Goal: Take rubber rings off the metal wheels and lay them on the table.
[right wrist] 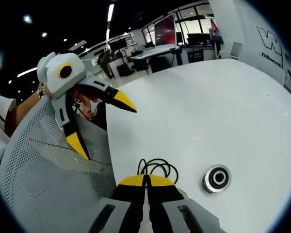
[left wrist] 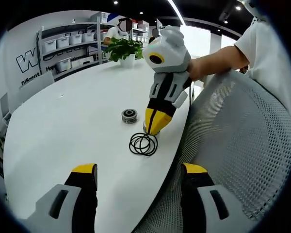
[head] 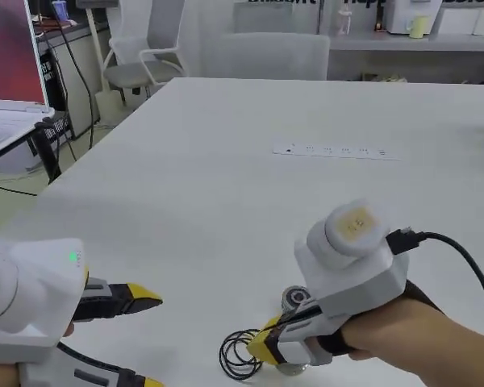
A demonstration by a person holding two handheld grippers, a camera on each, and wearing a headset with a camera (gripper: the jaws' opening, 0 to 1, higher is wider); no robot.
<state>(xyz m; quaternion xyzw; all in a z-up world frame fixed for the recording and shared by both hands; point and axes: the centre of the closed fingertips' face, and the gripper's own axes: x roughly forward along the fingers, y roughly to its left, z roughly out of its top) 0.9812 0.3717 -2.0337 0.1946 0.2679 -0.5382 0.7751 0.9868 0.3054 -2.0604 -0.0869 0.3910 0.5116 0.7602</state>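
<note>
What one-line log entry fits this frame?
left gripper: open, by white table edge | right gripper: shut, tips at pile of thin black rubber rings | round metal wheel: flat on table, apart from rings

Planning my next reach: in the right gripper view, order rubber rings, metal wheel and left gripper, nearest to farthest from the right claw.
1. Rubber rings, just ahead of the right claw.
2. Metal wheel, off to the right in this view.
3. Left gripper, far upper left.

Left claw (left wrist: 139, 171) gapes wide; right claw (right wrist: 146, 180) is pinched closed, tips downward.
</note>
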